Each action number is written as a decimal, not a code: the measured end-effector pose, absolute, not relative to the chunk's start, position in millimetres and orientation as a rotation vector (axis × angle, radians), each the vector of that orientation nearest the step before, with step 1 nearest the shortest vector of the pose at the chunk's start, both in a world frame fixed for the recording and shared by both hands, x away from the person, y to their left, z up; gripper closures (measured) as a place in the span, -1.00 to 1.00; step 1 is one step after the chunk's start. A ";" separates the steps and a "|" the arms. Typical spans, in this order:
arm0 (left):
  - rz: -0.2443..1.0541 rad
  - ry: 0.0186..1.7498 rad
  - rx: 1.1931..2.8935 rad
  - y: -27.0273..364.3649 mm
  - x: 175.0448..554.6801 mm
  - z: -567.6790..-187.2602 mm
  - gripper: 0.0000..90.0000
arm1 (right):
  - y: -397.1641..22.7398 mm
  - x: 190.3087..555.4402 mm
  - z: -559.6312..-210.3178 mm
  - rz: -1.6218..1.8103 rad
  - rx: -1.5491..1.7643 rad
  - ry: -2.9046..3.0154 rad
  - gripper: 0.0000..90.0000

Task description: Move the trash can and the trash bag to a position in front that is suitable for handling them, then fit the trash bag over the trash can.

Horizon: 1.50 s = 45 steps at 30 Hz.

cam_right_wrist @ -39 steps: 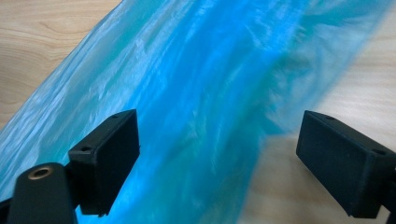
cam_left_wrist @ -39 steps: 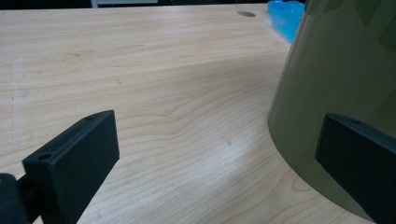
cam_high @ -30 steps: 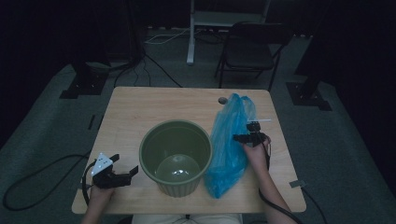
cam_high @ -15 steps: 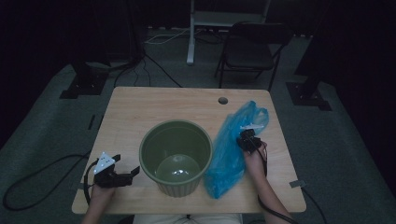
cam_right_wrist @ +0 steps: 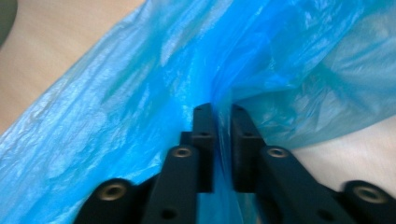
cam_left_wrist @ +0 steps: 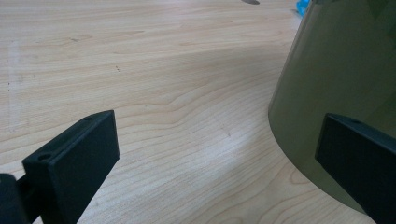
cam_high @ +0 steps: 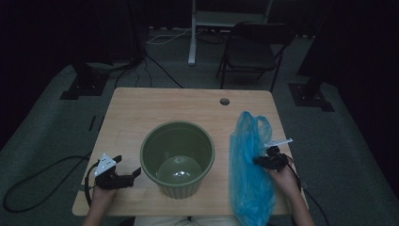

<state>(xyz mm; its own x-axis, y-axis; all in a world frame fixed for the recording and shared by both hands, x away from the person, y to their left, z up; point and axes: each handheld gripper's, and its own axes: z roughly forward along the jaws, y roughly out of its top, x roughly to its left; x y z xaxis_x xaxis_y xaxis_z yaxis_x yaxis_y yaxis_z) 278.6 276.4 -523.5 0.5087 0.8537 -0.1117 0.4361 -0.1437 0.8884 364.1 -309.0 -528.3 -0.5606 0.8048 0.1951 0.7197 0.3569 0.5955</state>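
Blue thin plastic bag (cam_high: 251, 176) lies on wooden counter (cam_high: 141, 117), right of green round plastic bucket (cam_high: 178, 157). Right gripper (cam_right_wrist: 223, 114) fingers clamped on bag fold, having just eased slightly. Left gripper (cam_high: 126, 175) fingers apart beside bucket. Step: bag pickup. Next: lift, spread mouth over bucket rim.

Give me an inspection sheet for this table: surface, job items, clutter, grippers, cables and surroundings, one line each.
Surface: light wooden table, with a round hole near its far edge.
Job's things: green bucket upright at the middle; blue plastic bag lying to its right, its near end hanging over the table's front edge.
Clutter: nothing seen.
Grippers: left gripper open, resting on the table left of the bucket; right gripper pinching a fold of the bag, its fingers having just eased apart a little with the plastic between them.
Cables: one black cable trails from the left gripper onto the floor; more cables on the floor beyond the table.
Surroundings: dark room, folding chair, stand bases on the carpet.
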 end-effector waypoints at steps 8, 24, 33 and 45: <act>0.526 1.097 1.752 277.8 279.5 -523.7 -0.99 | -346.4 340.1 -512.8 1.022 1.565 2.241 -0.28; 0.537 1.089 1.765 277.7 279.2 -523.6 -0.99 | -317.6 401.7 -520.1 0.954 1.782 2.160 -0.58; 0.538 1.088 1.774 276.8 278.9 -524.3 -0.99 | -284.0 405.7 -530.4 0.805 1.673 2.193 -0.60; 0.534 1.089 1.783 275.6 279.6 -525.3 -0.99 | -257.1 399.5 -530.1 0.753 1.501 2.238 0.11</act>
<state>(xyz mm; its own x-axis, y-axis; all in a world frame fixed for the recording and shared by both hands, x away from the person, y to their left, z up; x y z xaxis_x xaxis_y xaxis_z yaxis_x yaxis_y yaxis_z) 279.6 275.6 -525.3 0.5089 0.8547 -0.1027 0.4414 -0.1567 0.8835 399.5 -257.1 -530.1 -0.3824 0.9239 0.0106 0.7425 0.3005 0.5986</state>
